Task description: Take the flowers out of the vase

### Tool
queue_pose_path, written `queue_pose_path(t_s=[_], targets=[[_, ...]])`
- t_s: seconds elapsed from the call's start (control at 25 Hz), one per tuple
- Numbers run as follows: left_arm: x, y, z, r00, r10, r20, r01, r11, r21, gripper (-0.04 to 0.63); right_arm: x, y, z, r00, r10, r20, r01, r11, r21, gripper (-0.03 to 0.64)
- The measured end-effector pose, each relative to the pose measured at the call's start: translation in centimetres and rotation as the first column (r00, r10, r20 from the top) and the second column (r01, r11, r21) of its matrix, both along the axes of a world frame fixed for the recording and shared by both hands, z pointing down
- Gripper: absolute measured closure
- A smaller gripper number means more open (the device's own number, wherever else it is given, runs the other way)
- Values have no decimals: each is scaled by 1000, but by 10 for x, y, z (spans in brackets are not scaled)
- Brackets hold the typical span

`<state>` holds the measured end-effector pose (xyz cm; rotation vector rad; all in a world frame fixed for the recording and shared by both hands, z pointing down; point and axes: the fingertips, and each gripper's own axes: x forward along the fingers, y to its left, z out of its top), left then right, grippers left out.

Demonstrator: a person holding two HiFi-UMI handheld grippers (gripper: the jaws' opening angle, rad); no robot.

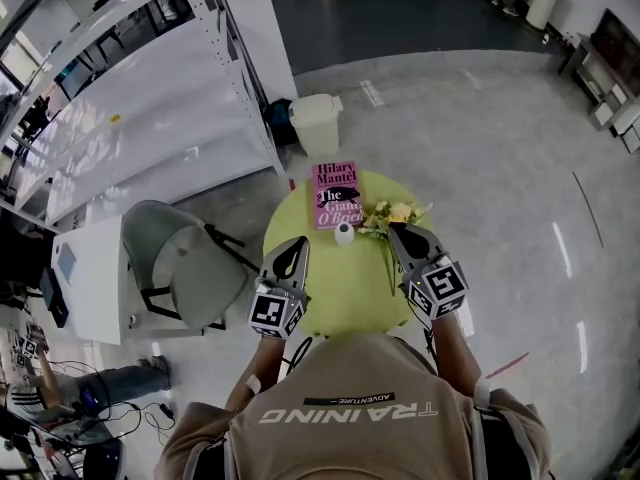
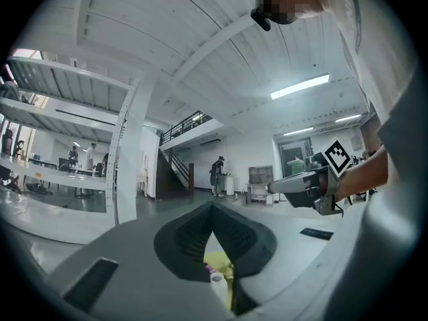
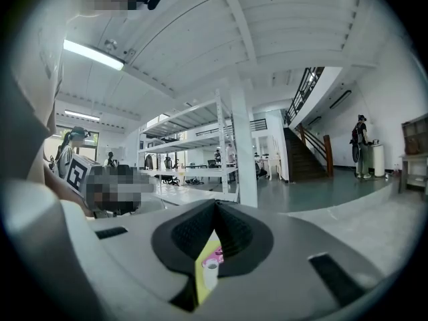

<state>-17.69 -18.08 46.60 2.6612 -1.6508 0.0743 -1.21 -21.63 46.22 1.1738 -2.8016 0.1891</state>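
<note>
Right hand-held gripper (image 1: 393,231) clenched empty above flowers (image 1: 400,211), vase (image 1: 344,234) beside, book (image 1: 337,194) behind.

Your round yellow-green desk (image 1: 290,226) stands on a glossy grey floor (image 1: 480,148), with a grey chair (image 1: 175,258) near its left edge and a white bin (image 1: 315,123) beyond its far edge. White shelving racks (image 1: 150,98) run to your left. A staircase (image 2: 175,172) climbs at the far wall under ceiling strip lights (image 2: 299,87).

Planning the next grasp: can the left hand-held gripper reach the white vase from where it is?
Probably yes. The vase stands in the open on the table, just ahead of the left hand-held gripper, nothing between them. Its jaws are shut and would need opening first.
</note>
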Motion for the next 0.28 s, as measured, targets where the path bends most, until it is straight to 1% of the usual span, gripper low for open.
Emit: queue_pose_path(t_s=[0.28], targets=[[3, -8, 1, 1000, 6, 1, -6, 1000, -1, 594, 3, -7, 4, 1000, 18, -13, -18, 1000, 1, 618]])
